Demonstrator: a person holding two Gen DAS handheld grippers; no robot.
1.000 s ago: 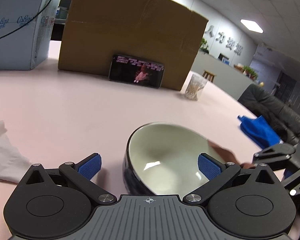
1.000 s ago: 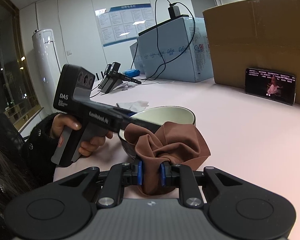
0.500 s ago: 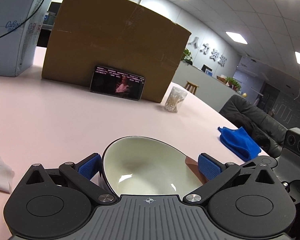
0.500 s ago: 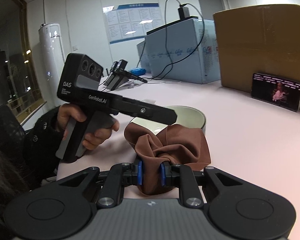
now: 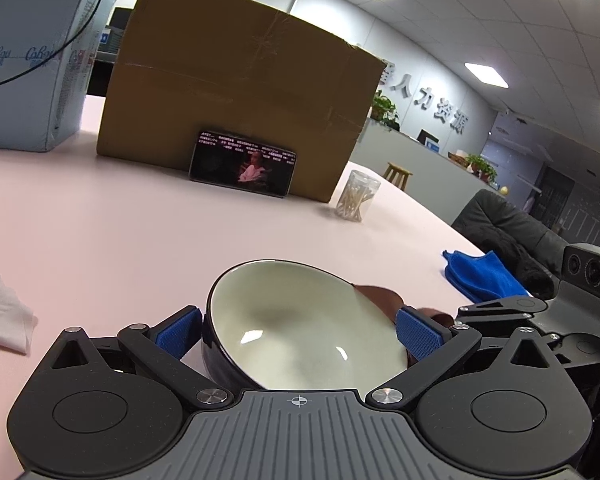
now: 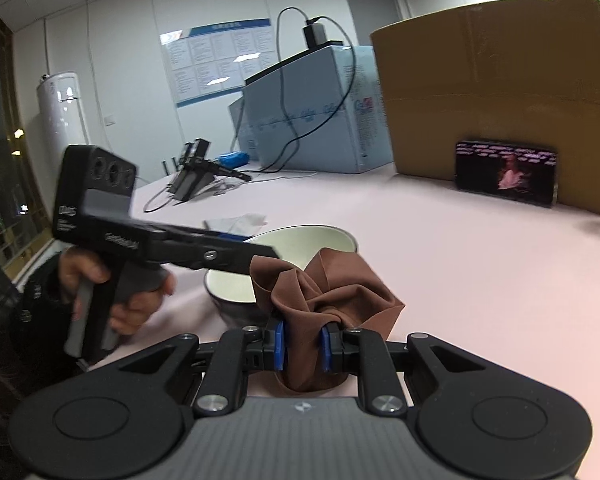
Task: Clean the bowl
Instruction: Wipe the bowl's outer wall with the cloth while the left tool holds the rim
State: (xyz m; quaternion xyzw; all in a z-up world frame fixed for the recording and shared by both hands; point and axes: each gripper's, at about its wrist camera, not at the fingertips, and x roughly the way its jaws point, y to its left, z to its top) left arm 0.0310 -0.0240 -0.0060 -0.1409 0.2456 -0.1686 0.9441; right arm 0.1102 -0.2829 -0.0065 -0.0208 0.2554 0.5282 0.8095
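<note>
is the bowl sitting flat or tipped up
Tipped: in the left wrist view the bowl leans with its cream inside facing the camera, between the left gripper's fingers.

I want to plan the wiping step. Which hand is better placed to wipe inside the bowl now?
The right. Its tongs already grip the brown cloth just beside the bowl. The left tongs are open around the bowl and carry no cloth.

The bowl sits on the table. Behind it, a phone leans on a cardboard box. A jar stands right of the phone. A tissue lies left of the bowl, a folded cloth right.
</note>
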